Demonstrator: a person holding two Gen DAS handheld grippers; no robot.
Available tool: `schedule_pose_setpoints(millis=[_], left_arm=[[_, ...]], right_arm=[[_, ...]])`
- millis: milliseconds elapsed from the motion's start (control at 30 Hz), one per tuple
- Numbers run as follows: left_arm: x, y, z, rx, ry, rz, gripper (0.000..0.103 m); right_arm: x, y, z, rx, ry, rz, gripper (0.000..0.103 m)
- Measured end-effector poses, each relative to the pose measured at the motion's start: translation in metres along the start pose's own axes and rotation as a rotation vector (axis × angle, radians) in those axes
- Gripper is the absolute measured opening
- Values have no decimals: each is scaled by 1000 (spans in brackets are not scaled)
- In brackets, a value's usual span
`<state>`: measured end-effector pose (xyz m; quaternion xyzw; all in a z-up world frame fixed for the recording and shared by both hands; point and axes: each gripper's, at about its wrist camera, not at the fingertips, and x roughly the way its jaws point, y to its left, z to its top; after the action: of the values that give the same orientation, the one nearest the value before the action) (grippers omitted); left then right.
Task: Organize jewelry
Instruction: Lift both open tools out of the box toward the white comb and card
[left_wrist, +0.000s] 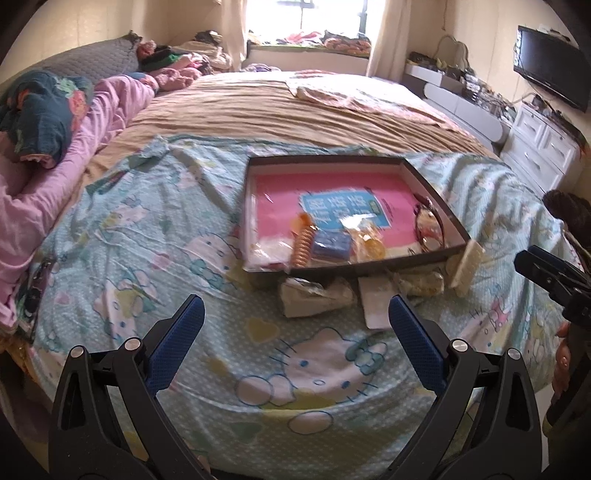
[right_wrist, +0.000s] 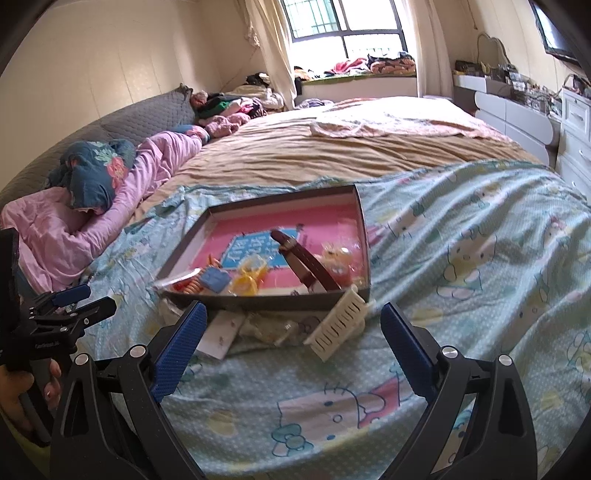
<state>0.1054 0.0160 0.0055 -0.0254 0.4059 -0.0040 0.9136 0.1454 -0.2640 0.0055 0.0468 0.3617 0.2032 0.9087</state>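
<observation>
A shallow dark box (left_wrist: 439, 192) (right_wrist: 364, 258) with a pink floor lies on the bed. In it are an orange coiled band (left_wrist: 303, 246) (right_wrist: 192, 286), a blue pouch (left_wrist: 332, 245) (right_wrist: 215, 278), yellow pieces (left_wrist: 371, 245) (right_wrist: 248, 280) and a dark red watch strap (right_wrist: 306, 264) (left_wrist: 430, 225). In front of the box lie a cream comb-like holder (right_wrist: 340, 325) (left_wrist: 466, 264), a white card (right_wrist: 218, 334) (left_wrist: 378, 299) and clear packets (left_wrist: 314, 295) (right_wrist: 269, 328). My left gripper (left_wrist: 295, 325) is open, just short of the packets. My right gripper (right_wrist: 293, 332) is open around the loose pieces, holding nothing.
The bed carries a cartoon-cat sheet (left_wrist: 325, 354) over a tan blanket (left_wrist: 277, 107). Pink bedding (left_wrist: 48, 206) is piled at the left. White drawers (left_wrist: 543, 147) and a wall screen (left_wrist: 550, 62) stand at the right. Each gripper shows in the other's view, held by a hand (right_wrist: 18, 391).
</observation>
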Motion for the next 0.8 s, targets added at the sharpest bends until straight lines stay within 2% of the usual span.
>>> schedule_pose_setpoints(millis=[533, 800], left_arm=[[36, -36, -10, 72, 97, -60, 93], [56, -46, -11, 53, 148, -126, 93]], right_arm=[[23, -21, -13, 57, 67, -23, 94], [37, -30, -16, 89, 100, -37, 94]])
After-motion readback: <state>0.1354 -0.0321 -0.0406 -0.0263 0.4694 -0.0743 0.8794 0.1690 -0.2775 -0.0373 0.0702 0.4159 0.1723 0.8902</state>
